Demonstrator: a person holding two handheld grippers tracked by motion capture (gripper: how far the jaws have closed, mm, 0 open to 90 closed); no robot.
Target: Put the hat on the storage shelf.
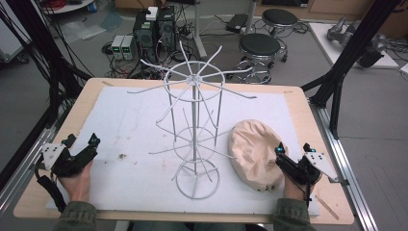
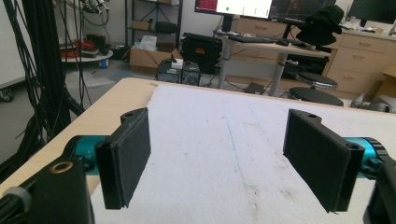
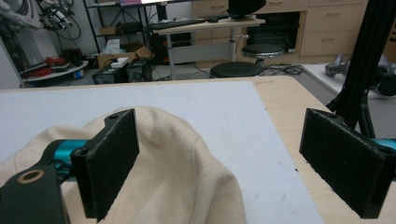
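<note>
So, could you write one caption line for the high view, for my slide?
A white wire rack stands mid-table; a beige hat lies beside the open right hand-held gripper.

My jaws: black pads, teal hubs. Hat (image 1: pixel 254 153) plain cream, near table's right edge. Wire rack (image 1: pixel 195 120) white. Mat (image 1: pixel 130 125) white, brown-speckled; table (image 1: pixel 298 103) light wood.

White wire rack (image 1: pixel 194 130) mid-mat, beige hat (image 1: pixel 252 153) beside right claw (image 1: pixel 292 155) — left claw (image 1: pixel 82 147) apart
</note>
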